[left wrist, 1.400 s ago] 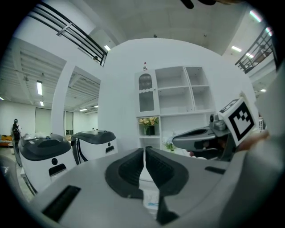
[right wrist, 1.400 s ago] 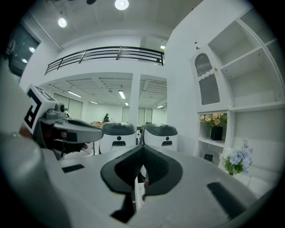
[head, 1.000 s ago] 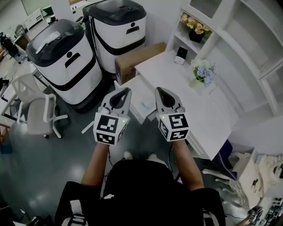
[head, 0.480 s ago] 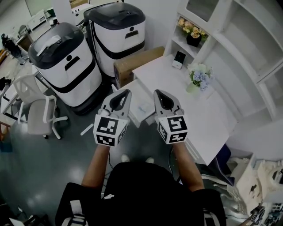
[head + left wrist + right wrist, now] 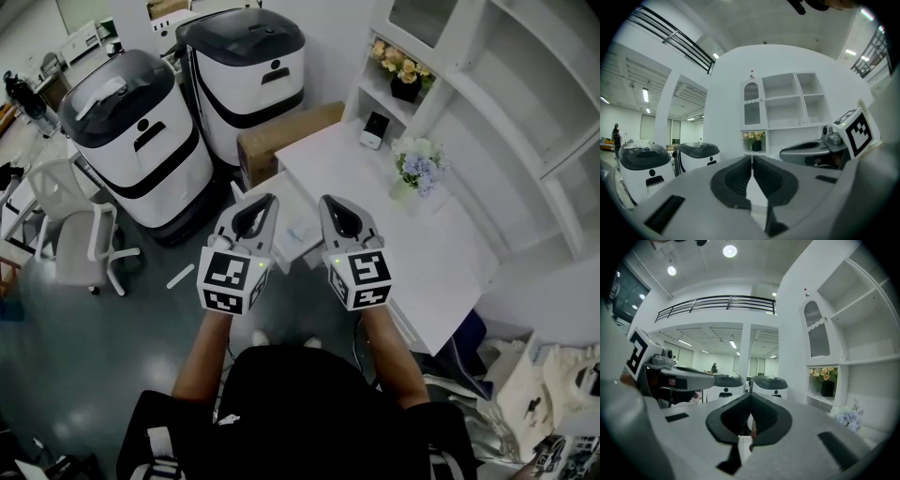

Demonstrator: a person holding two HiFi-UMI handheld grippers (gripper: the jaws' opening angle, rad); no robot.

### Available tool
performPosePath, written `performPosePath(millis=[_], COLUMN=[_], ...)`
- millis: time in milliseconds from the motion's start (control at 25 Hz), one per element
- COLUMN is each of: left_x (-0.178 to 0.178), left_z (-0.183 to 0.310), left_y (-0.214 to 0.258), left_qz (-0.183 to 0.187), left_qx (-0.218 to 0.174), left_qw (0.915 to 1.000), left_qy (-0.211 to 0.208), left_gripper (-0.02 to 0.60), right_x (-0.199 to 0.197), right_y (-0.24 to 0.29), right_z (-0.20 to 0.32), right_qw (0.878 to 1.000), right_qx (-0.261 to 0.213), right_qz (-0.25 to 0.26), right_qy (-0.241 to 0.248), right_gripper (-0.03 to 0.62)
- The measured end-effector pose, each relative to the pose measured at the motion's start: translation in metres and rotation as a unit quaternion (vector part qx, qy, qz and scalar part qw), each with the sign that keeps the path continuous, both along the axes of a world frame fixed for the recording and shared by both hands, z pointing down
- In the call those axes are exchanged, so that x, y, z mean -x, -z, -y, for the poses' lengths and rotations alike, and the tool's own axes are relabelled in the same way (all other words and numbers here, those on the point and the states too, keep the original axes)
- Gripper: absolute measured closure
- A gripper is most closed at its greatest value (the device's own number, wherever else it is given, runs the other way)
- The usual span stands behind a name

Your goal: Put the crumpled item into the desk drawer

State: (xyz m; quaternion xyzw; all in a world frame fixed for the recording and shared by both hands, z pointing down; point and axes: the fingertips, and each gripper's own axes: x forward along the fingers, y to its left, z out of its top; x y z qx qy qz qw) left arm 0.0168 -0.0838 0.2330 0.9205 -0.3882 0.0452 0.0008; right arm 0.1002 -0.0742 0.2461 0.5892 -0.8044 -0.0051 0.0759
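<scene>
In the head view the white desk has its drawer pulled out toward the floor. A small pale thing lies in the drawer; what it is cannot be made out. My left gripper and right gripper hover side by side above the drawer's front, tips pointing at the desk. In the left gripper view the left gripper's pads touch with nothing between them. In the right gripper view the right gripper is likewise shut and empty. No crumpled item shows in either gripper.
Two large white-and-black machines stand left of the desk, with a cardboard box against it. A white chair is at far left. A flower vase and a small device sit on the desk. White shelves rise behind.
The head view has shifted slightly, so the desk sits a little further left. Both grippers stay side by side and shut, the right one edging slightly left.
</scene>
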Motion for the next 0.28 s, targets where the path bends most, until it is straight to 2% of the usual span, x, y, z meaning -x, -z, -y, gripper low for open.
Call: performPosePath(millis=[280], left_x=[-0.0055], left_z=[-0.0046], left_y=[0.0035], left_qz=[-0.003], left_qx=[0.000], left_qw=[1.0000], left_qy=[0.002], left_gripper=[0.565], right_x=[-0.0008], right_y=[0.0006], right_z=[-0.0020], right_qw=[1.000], right_qx=[0.000], right_qz=[-0.001], right_qy=[0.005], right_gripper=[0.599])
